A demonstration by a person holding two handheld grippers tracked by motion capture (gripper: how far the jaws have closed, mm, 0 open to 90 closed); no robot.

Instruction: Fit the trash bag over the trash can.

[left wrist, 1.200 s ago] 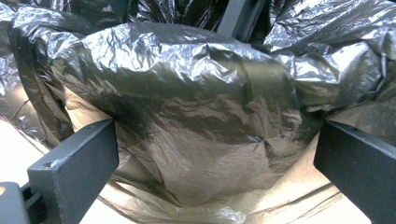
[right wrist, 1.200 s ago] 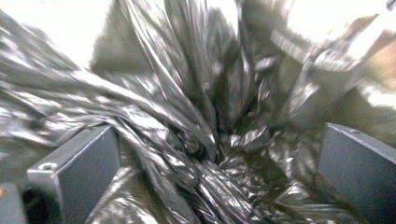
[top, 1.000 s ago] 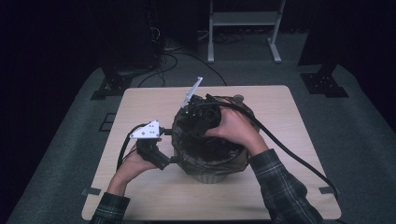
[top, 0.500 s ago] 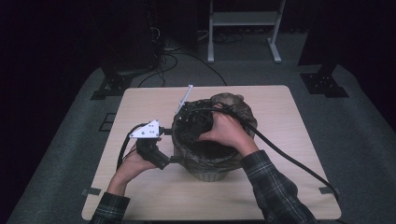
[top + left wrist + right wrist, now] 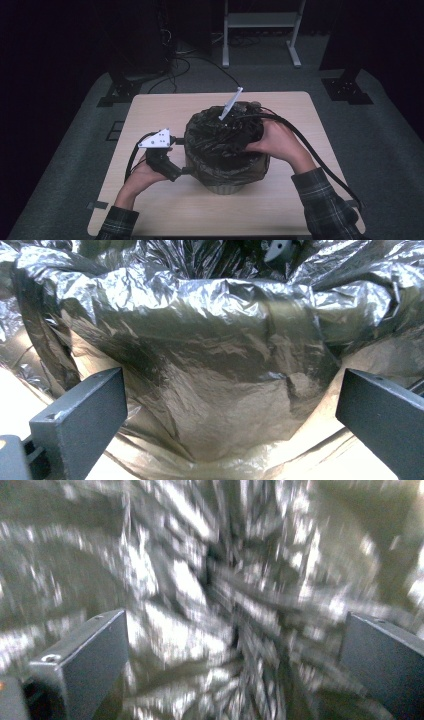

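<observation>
Lining the bin (image 5: pixel 225 180) mid-surface: push the bag (image 5: pixel 225 145) down inside with your right hand-held gripper (image 5: pixel 235 645), jaws apart, while the left hand-held gripper (image 5: pixel 230 405), also apart, steadies the left-edge side.

Crinkled, glossy black plastic bin liner (image 5: pixel 227 150), draped over a small round bin, upright at mid-table, mouth open.
</observation>
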